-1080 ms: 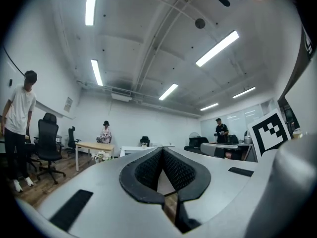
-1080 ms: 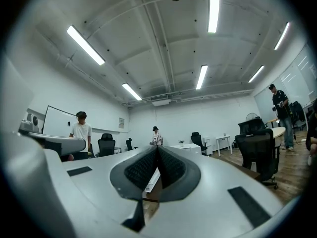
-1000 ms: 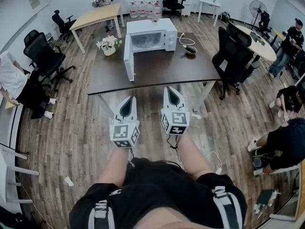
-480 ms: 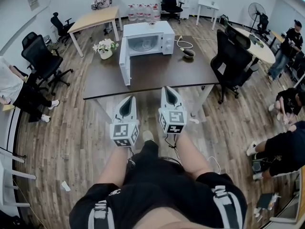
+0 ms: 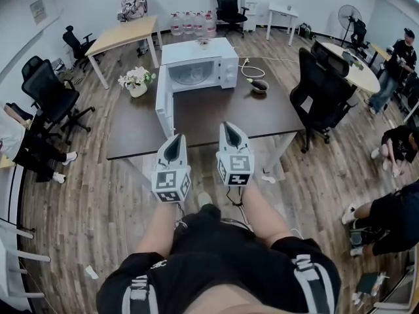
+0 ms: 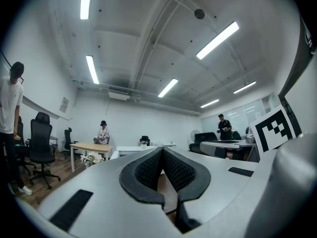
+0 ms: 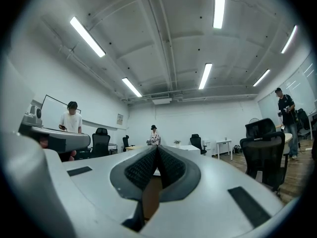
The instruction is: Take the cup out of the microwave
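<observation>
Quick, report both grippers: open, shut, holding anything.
Left gripper: shut, nothing between its jaws.
Right gripper: shut, nothing between its jaws.

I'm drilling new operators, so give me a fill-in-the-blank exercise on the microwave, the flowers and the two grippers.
The door of the microwave stands ____. In the head view, the flowers stand to the ____ of the microwave. The left gripper and the right gripper are both empty, with jaws ____.
Missing words: open; left; shut.
</observation>
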The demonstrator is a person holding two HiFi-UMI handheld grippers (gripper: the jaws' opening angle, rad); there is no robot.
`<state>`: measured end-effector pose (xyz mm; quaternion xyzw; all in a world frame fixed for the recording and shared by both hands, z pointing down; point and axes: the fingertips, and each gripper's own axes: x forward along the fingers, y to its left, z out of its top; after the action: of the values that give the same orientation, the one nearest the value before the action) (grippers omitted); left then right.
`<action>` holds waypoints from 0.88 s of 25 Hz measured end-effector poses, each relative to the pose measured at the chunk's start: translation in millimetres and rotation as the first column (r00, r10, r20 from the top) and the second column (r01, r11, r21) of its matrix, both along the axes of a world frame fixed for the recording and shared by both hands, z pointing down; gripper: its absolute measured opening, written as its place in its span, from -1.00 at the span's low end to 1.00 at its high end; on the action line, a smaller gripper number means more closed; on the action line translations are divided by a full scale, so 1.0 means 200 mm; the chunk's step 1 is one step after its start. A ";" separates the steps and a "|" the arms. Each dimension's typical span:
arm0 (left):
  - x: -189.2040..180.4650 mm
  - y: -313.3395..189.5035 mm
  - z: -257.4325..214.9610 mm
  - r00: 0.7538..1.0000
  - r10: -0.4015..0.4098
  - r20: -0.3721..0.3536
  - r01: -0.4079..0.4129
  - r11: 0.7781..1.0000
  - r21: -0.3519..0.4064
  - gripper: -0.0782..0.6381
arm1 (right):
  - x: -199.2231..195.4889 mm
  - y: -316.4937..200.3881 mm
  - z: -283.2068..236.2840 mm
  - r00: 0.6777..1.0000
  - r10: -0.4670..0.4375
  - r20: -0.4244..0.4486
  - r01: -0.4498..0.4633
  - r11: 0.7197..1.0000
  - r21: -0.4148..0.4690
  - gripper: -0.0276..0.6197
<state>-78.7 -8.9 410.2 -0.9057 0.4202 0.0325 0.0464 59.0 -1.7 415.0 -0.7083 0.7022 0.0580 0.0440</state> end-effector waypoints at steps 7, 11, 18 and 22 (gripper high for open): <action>0.22 -0.57 0.05 1.000 0.024 -0.003 -0.024 0.999 -0.040 -0.78 | 0.17 -0.57 0.05 1.000 -0.005 0.005 0.005 1.000 -0.028 -0.92; 0.33 -0.94 0.06 0.999 0.036 -0.001 -0.036 0.997 -0.071 -0.78 | 0.25 -0.94 0.05 1.000 -0.012 0.002 0.012 0.999 -0.048 -0.92; 0.52 -1.46 0.05 0.998 0.057 0.008 -0.056 0.995 -0.084 -0.78 | 0.39 -1.50 0.04 1.000 -0.023 0.005 0.023 0.996 -0.085 -0.92; 0.58 -1.63 0.04 0.999 0.052 0.016 -0.050 0.994 -0.094 -0.78 | 0.43 -1.67 0.06 0.999 -0.040 0.019 0.041 0.994 -0.099 -0.92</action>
<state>37.5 -335.1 418.2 -0.9176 0.3974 0.0056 0.0068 145.1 -336.6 427.3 -0.6956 0.7180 0.0160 0.0157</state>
